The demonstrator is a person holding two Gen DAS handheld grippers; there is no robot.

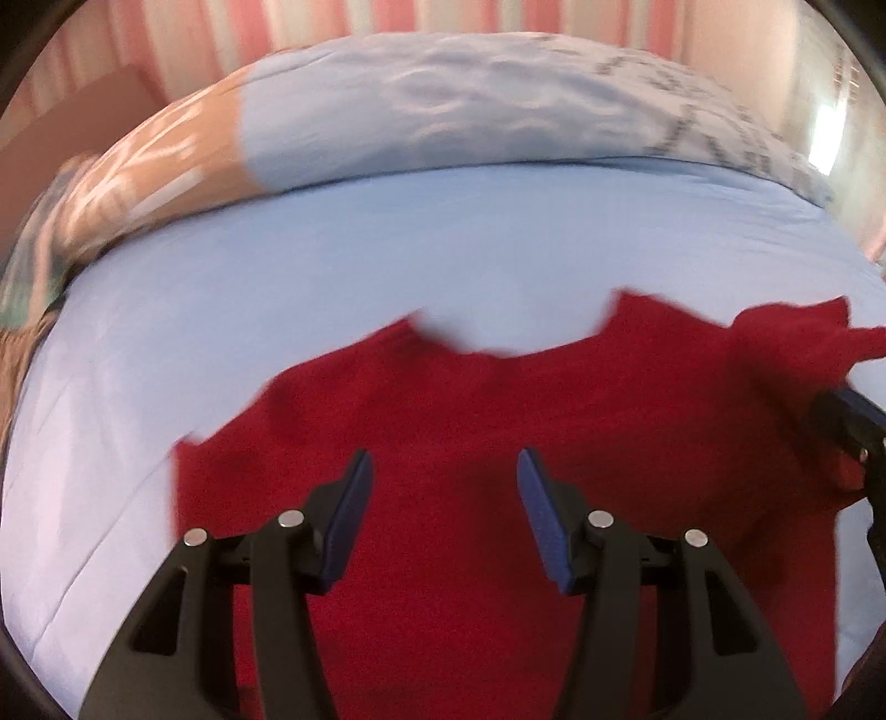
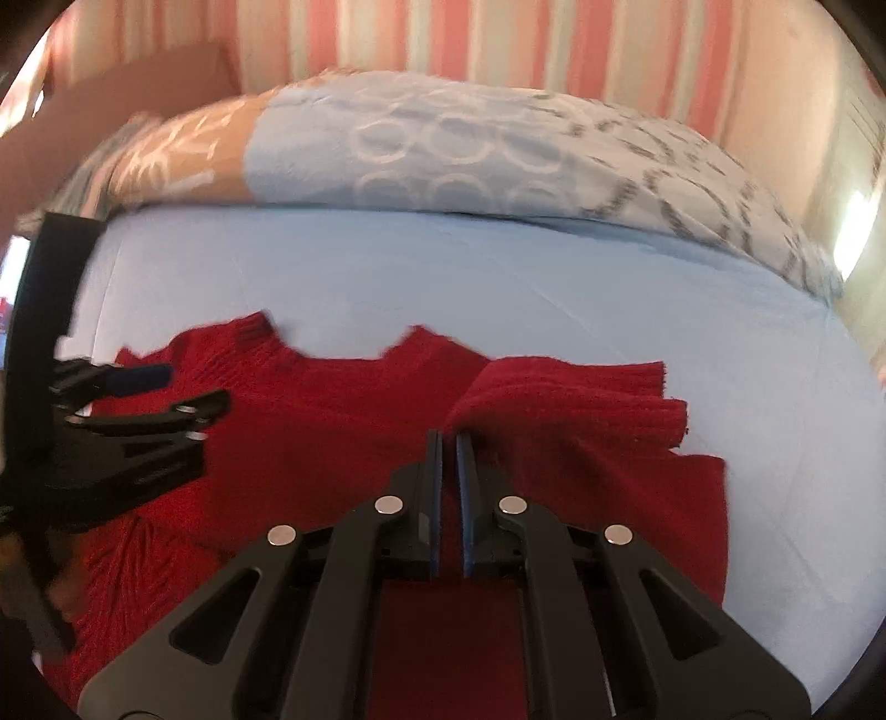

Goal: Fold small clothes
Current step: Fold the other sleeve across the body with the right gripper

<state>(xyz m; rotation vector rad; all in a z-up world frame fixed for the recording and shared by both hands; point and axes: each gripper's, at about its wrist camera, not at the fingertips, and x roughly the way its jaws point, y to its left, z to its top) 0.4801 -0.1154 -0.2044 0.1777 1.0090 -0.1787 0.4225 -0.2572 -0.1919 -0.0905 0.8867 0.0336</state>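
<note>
Blue-padded fingers (image 1: pixel 354 515) of the left gripper (image 1: pixel 443 471) stand wide apart above a red knit sweater (image 1: pixel 470 421), nothing between them. Across the garment, the right gripper (image 2: pixel 449 443) has its fingers nearly together, only a thin slit showing between the pads; red knit sits just at their tips, but whether any of it is pinched there cannot be told. The sweater lies spread on a light blue bedsheet (image 1: pixel 332 266), neckline toward the far side, and one ribbed-cuffed sleeve (image 2: pixel 581 399) is folded inward over the body on the right. In the right wrist view, the left gripper (image 2: pixel 166 387) appears at the left edge, over the sweater's other shoulder; in the left wrist view, part of the right gripper shows at the right edge (image 1: pixel 847 421). Beyond the sheet, a bedcover (image 2: pixel 443 149) with pale ring patterns, grey on one end and tan on the other, is bunched along a wall of pink-and-white stripes (image 2: pixel 498 50). No lettering or label can be read on anything, and motion blur softens the sweater's edges.
</note>
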